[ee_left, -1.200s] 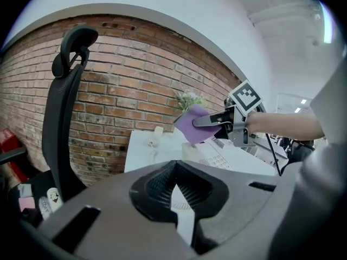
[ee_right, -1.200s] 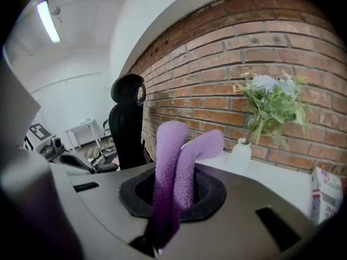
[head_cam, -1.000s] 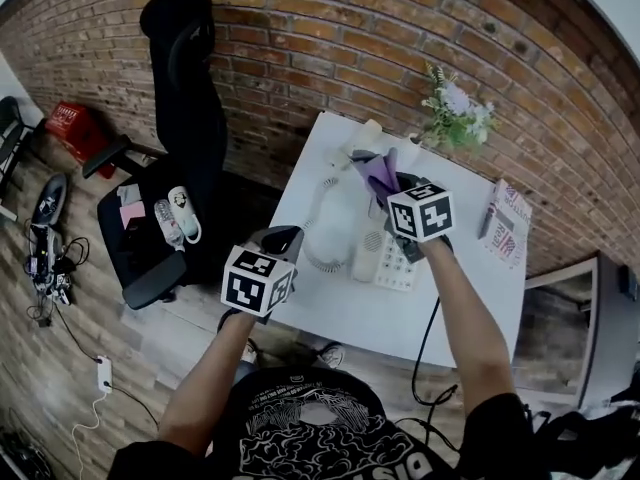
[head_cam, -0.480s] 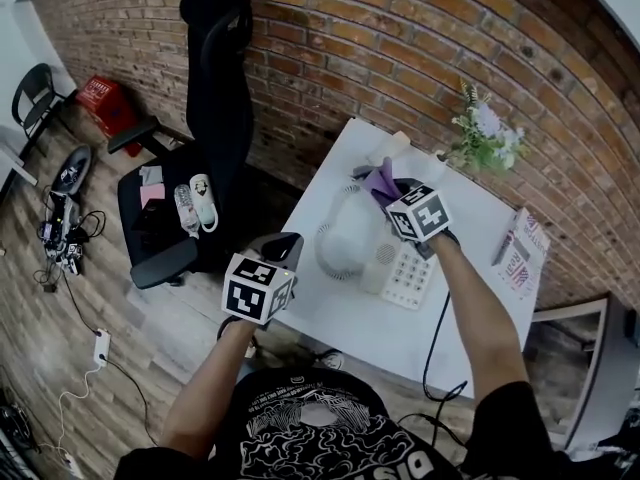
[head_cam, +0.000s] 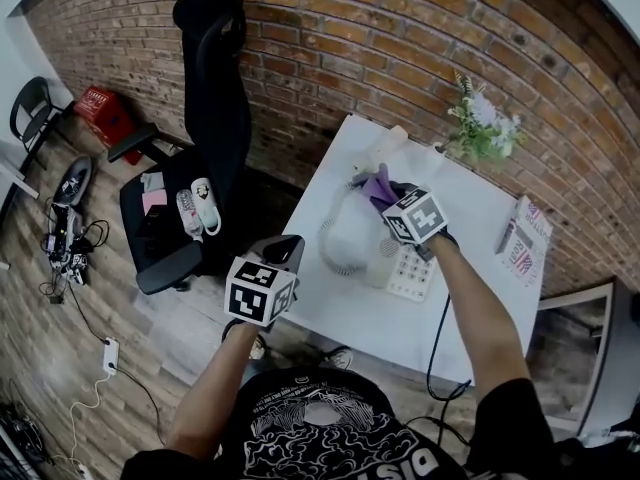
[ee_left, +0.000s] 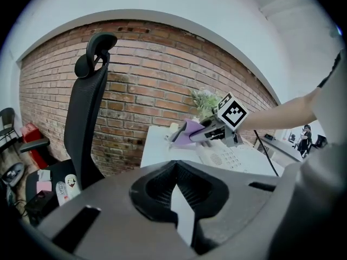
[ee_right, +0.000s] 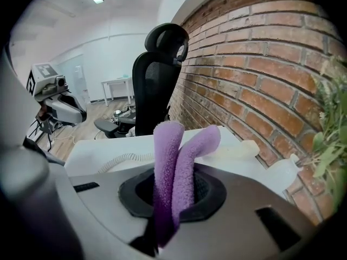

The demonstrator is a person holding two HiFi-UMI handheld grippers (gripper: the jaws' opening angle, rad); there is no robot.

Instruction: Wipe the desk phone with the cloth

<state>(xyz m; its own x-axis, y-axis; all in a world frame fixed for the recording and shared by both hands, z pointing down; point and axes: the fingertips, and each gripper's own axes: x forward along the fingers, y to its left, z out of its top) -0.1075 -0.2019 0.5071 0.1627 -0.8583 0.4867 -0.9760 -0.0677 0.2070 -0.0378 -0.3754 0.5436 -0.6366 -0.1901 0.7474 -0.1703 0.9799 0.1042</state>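
Observation:
The white desk phone [head_cam: 405, 268] lies on the white table [head_cam: 480, 308], its handset [head_cam: 352, 238] at its left. My right gripper [head_cam: 386, 194] hangs over the phone's far end, shut on a folded purple cloth [head_cam: 378, 180] that sticks out past the jaws. In the right gripper view the cloth [ee_right: 174, 156] stands up between the jaws, hiding the fingertips. In the left gripper view the phone [ee_left: 230, 157] sits under the right gripper [ee_left: 209, 135] and its cloth [ee_left: 187, 131]. My left gripper [head_cam: 283, 249] is off the table's near-left edge, shut on nothing.
A black office chair [head_cam: 205, 98] with small items on its seat stands left of the table. A flower plant [head_cam: 482, 123] and a white bottle [head_cam: 390, 140] sit by the brick wall. A booklet [head_cam: 522, 240] lies at the right edge. The phone's coiled cord [head_cam: 328, 230] trails left.
The head view has swung, so the room sits differently in frame. The right gripper stays over the phone's far end with the cloth. The left gripper barely moves.

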